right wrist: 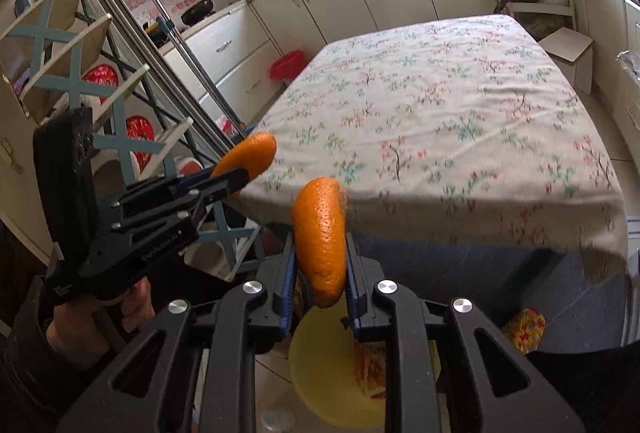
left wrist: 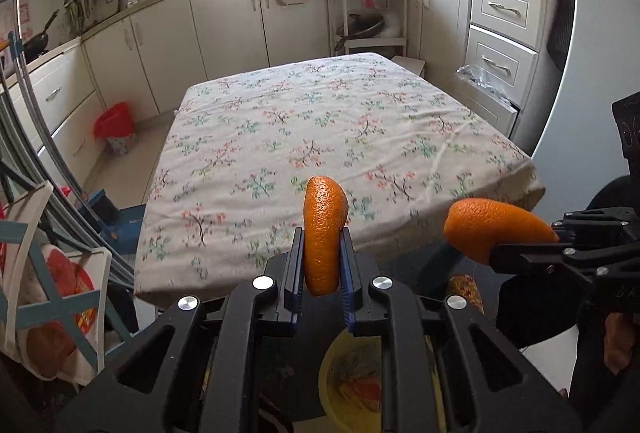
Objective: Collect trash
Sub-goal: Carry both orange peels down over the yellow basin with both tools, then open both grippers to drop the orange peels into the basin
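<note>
Off the near edge of the floral tablecloth (left wrist: 320,137), the left gripper (left wrist: 323,253) pinches a curved piece of orange peel (left wrist: 324,233) between nearly closed blue pads. Beside it, the right gripper (right wrist: 320,265) clamps a second orange peel (right wrist: 322,241) the same way. Below both, a yellow bin (right wrist: 320,373) with scraps inside is largely hidden behind the gripper frames.

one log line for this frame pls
left gripper: shut on orange peel | right gripper: shut on second orange peel | both over yellow bin | tablecloth: bare
</note>
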`<state>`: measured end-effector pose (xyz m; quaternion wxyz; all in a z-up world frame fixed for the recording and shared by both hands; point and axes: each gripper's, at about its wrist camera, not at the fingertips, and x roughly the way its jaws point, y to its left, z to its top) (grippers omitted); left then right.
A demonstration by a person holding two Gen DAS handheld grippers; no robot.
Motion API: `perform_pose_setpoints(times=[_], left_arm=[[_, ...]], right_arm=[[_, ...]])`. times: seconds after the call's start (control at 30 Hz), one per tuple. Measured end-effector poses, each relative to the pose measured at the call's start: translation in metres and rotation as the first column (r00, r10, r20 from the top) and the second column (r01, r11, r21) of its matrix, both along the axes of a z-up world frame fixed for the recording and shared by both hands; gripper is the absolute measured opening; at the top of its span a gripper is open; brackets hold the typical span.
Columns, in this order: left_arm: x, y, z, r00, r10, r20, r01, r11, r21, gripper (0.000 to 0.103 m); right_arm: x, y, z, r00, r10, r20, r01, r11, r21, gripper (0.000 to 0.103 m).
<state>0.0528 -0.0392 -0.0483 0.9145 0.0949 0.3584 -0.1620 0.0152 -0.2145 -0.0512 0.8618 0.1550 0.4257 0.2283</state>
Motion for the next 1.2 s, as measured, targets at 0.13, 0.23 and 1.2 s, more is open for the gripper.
perform_pose_setpoints(times=[0.13,0.23,1.2], left_arm=[[-0.013,0.001,-0.017,0.996,-0.014,-0.092,0.010,0.999,-0.044,0.015],[-0.021,-0.004,-0.041,0.977,-0.041,-0.211,0.022,0.995,-0.095,0.015],[-0.083,-0.001,0.031,0.979,0.200,-0.032,-0.201,0.979,-0.034,0.095]], right_arm=[[-0.009,0.006,-0.025,0.994,0.006,-0.106,-0.010,0.999,-0.037,0.023],[-0.012,0.011,-0.042,0.983,0.023,-0.183,-0.034,0.998,-0.061,0.023],[-0.069,-0.005,0.040,0.963,-0.248,0.105,0.260,0.958,-0.123,0.093]])
